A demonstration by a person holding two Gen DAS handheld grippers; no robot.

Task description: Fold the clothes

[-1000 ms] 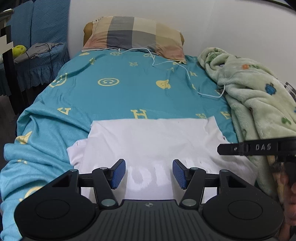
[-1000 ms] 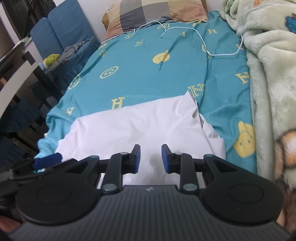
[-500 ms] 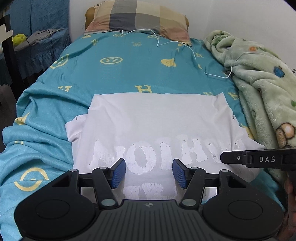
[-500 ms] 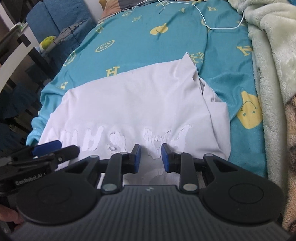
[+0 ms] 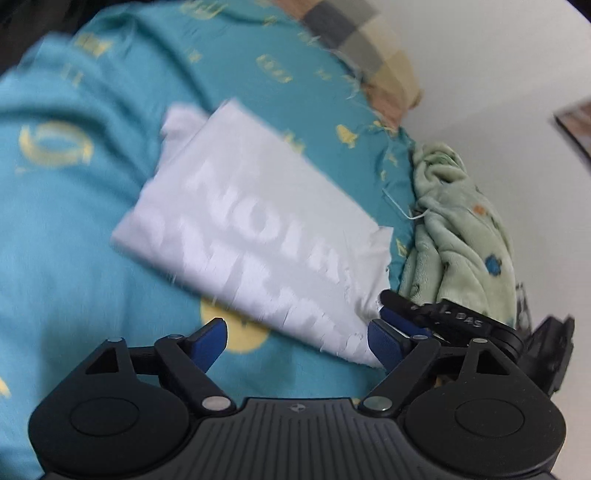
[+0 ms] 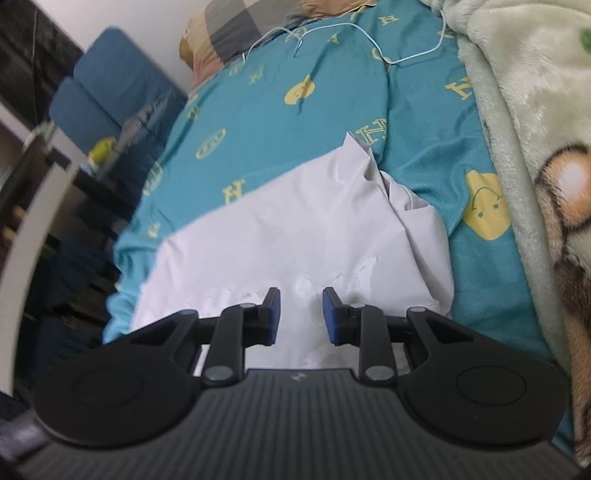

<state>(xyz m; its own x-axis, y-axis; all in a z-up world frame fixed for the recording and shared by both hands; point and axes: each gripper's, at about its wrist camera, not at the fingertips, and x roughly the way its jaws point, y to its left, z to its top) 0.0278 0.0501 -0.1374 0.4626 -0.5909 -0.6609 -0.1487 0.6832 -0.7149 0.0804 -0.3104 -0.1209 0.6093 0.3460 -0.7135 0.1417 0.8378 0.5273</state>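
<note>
On the bed (image 6: pixel 280 122), atop a teal sheet w/ yellow letters & smiley faces, a white T-shirt (image 5: pixel 258 225) lies partly folded, its faint mirrored lettering facing up. Left tool (image 5: pixel 295 343), seen in a tilted, motion-blurred left wrist view, hangs over the shirt's near edge w/ blue pads (image 5: pixel 208 343) spread wide apart, nothing between them. Right tool (image 6: pixel 301 314) sits low over the shirt (image 6: pixel 288 229), pads a modest gap apart, white fabric showing between them; can't tell if they touch the cloth. In the left wrist view the right tool's (image 5: pixel 428 314) black finger marked "DAS" reaches the shirt's right corner. A loose flap of fabric (image 6: pixel 406 218) bunches along the shirt's right side. Pale green fleece blanket (image 6: pixel 532 122) heaps along the bed's right edge, w/ a white cable (image 6: pixel 369 33) trailing across the sheet toward a checked pillow (image 6: pixel 236 18) at the head. Blue chair (image 6: pixel 107 96) stands left of the bed.
</note>
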